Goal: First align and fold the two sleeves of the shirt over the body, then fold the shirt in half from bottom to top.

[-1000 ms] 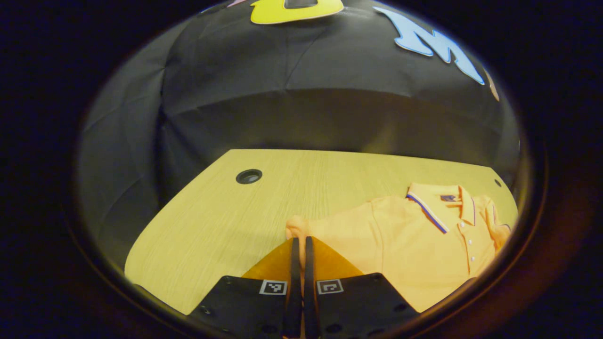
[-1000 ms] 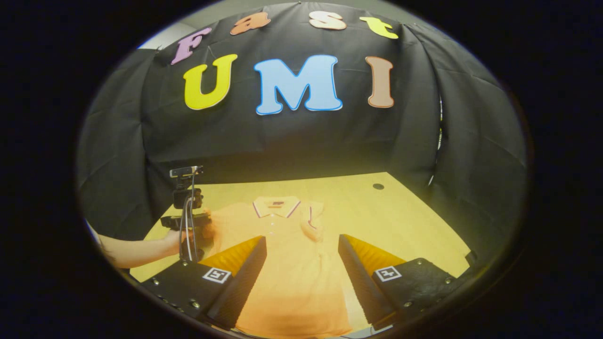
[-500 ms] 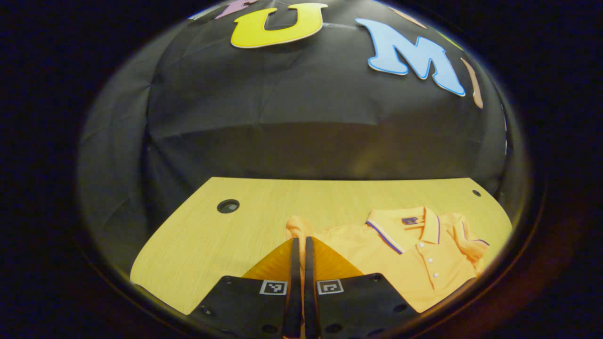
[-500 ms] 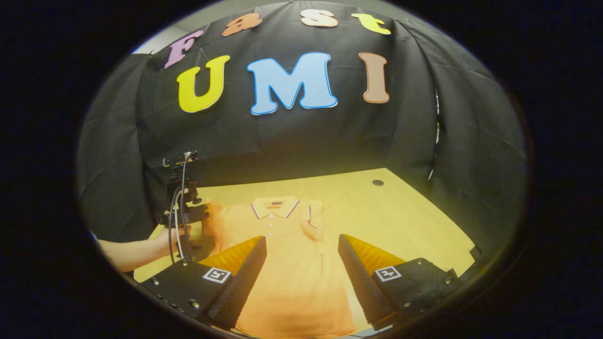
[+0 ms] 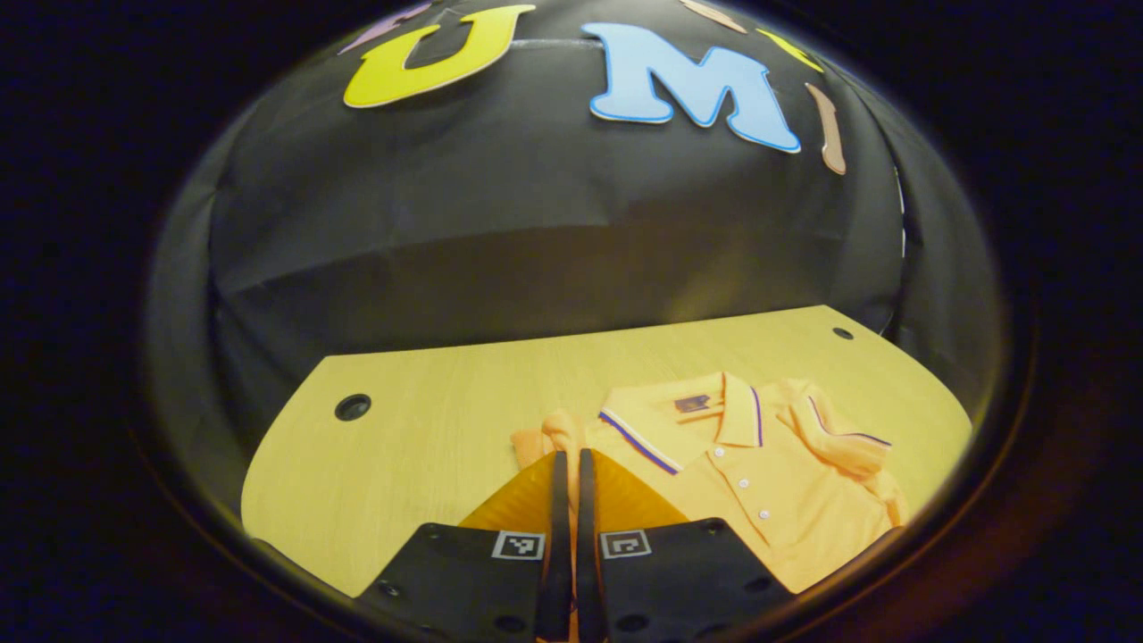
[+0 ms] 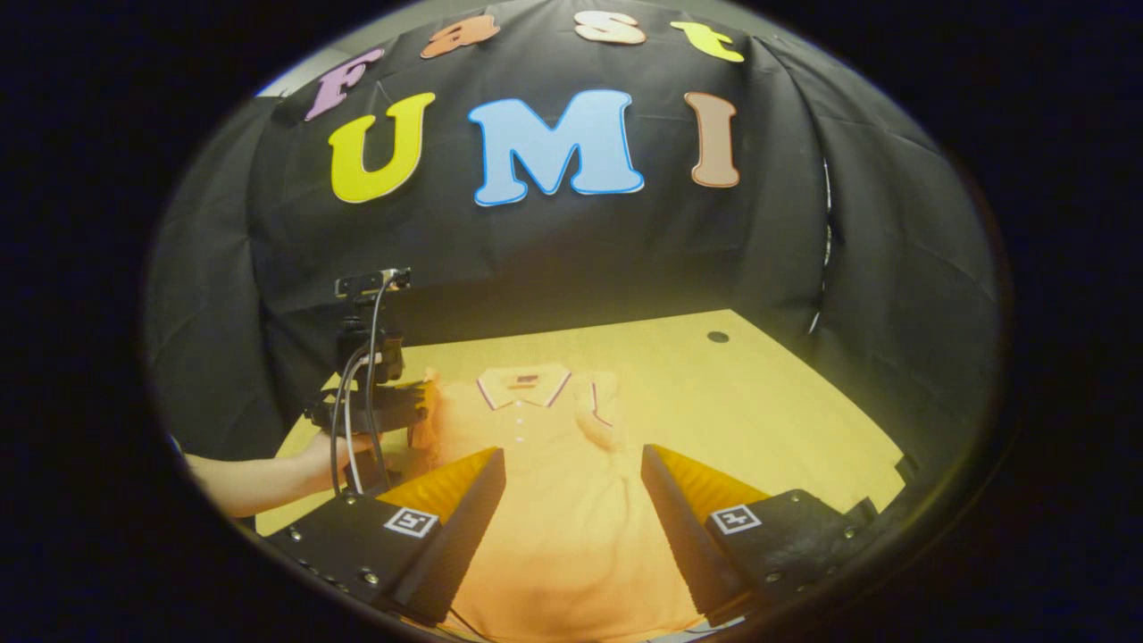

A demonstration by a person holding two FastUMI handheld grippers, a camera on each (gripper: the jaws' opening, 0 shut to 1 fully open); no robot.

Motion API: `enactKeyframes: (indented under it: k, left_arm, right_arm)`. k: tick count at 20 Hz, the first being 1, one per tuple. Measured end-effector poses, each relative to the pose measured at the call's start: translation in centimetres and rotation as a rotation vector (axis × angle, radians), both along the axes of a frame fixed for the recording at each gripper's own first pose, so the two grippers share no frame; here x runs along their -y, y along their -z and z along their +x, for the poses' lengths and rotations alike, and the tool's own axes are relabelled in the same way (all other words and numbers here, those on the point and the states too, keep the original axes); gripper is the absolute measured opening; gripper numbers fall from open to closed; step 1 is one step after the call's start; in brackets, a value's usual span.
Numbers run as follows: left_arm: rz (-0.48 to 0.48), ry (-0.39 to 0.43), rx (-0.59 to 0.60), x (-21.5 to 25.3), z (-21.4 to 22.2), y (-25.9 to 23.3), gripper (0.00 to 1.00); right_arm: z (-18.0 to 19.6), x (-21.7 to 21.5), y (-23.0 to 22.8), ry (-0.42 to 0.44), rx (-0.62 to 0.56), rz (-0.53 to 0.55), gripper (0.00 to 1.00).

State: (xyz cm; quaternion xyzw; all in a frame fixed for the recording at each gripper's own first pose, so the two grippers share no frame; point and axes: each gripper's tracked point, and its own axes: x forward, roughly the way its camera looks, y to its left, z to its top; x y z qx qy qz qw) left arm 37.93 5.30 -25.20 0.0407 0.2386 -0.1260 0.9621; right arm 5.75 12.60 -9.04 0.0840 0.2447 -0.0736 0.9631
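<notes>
Spread across the booth: a pale wooden table (image 5: pixel 429 429), with a dark round hole (image 5: pixel 353 407) near its far left corner in the left gripper view and another hole (image 6: pixel 717 337) toward the far right in the right gripper view. Lying flat on that table: an orange polo shirt (image 6: pixel 554 500), collar (image 6: pixel 523 386) pointing to the far wall, buttons down the placket, body running back toward the near edge. On the shirt's right side, one sleeve (image 6: pixel 596 413) already folded in over the chest, its striped cuff showing. On the other side, the left sleeve (image 5: pixel 558 433) gathered into a small bunch and raised off the table, pinched just at the tips of the left gripper (image 5: pixel 569 464), both fingers (image 5: pixel 558 500) clenched together on the fabric with hardly any gap between them. Seen from the right gripper view: that same gripper (image 6: pixel 406 413) at the shirt's left shoulder, carried by a hand (image 6: pixel 335 451) reaching in from the left, cables looping down from it. Nearer the camera there: the right gripper (image 6: pixel 571 464) hovering above the lower body of the shirt, fingers (image 6: pixel 464 500) spread wide and released, the orange cloth lying between and below them, neither finger visibly touching it.
</notes>
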Motion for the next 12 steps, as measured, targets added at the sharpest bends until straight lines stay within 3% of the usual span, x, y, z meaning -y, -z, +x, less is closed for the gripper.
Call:
enactKeyframes:
  k: [5, 9, 12]
  left_arm:
    - [0.026, 0.064, -0.056, 1.4, -0.5, 1.8, 0.11]
    - [0.041, 0.065, -0.059, 1.6, -0.6, 1.5, 0.21]
    - [0.025, 0.075, -0.075, 2.2, -1.4, 1.4, 0.22]
  right_arm:
    - [0.2, -0.5, 0.2, -0.024, -0.011, 0.006, 0.94]
    - [0.3, 0.3, 0.0, -0.029, -0.001, -0.003, 0.95]
    - [-0.2, 1.1, 0.2, -0.032, -0.003, -0.013, 0.95]
